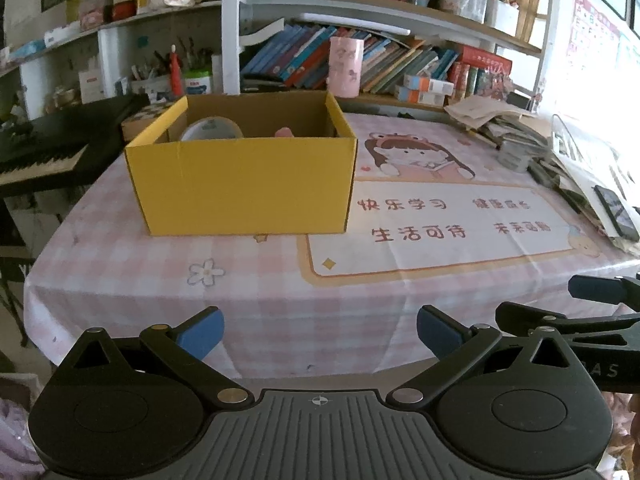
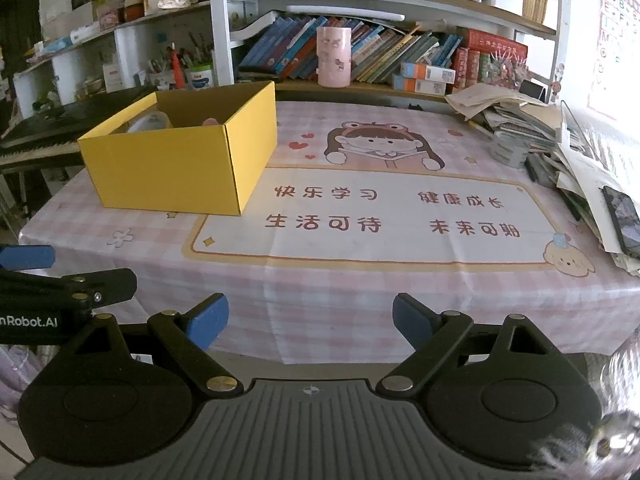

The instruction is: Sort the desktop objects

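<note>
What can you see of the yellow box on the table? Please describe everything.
The yellow box is open-topped cardboard, yellow outside, plain brown inside. It stands upright on the pink checked tablecloth, toward the table's left side, before the bookshelf. Inside show a whitish roll, perhaps tape, and the tip of something pink. No gripper touches it.

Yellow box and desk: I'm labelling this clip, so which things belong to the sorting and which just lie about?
Sorting:
yellow box
tape roll inside it
pink item inside it
both open grippers

Lying about:
paper pile
phone
pink cup
books
keyboard
</note>
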Demonstrator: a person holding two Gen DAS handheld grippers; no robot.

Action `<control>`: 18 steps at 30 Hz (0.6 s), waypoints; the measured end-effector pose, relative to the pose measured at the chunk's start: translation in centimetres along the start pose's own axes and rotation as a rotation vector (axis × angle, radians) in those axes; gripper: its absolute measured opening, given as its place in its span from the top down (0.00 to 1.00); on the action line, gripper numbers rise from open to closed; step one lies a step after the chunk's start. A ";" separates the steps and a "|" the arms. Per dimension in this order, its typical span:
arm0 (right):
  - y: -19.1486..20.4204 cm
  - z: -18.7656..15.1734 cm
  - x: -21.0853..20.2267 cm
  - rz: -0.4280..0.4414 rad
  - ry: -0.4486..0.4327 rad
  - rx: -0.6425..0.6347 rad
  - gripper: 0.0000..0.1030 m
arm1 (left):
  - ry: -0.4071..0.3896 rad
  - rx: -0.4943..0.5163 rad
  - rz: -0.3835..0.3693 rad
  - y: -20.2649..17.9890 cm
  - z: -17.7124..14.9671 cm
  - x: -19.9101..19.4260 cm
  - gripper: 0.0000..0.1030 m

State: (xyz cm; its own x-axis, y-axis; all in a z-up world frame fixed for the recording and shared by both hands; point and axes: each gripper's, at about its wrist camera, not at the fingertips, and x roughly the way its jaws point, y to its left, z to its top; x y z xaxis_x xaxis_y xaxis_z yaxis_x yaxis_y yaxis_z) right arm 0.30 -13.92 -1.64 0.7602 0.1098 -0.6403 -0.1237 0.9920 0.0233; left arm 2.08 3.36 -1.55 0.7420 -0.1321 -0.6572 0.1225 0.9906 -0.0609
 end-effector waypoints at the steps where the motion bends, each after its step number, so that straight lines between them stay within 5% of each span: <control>1: 0.0 0.0 0.0 0.001 0.001 -0.001 0.14 | 0.002 -0.002 0.001 0.0 0.0 0.0 0.00; 18: -0.8 0.1 0.5 0.006 0.017 0.004 0.14 | -0.013 -0.017 -0.007 -0.6 0.2 0.2 0.00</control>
State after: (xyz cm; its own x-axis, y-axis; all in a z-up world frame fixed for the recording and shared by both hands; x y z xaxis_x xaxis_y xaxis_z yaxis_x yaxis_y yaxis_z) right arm 0.80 -14.69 -1.91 0.7487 0.1152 -0.6528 -0.1258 0.9916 0.0307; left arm 2.31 2.74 -1.53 0.7494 -0.1395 -0.6472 0.1168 0.9901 -0.0782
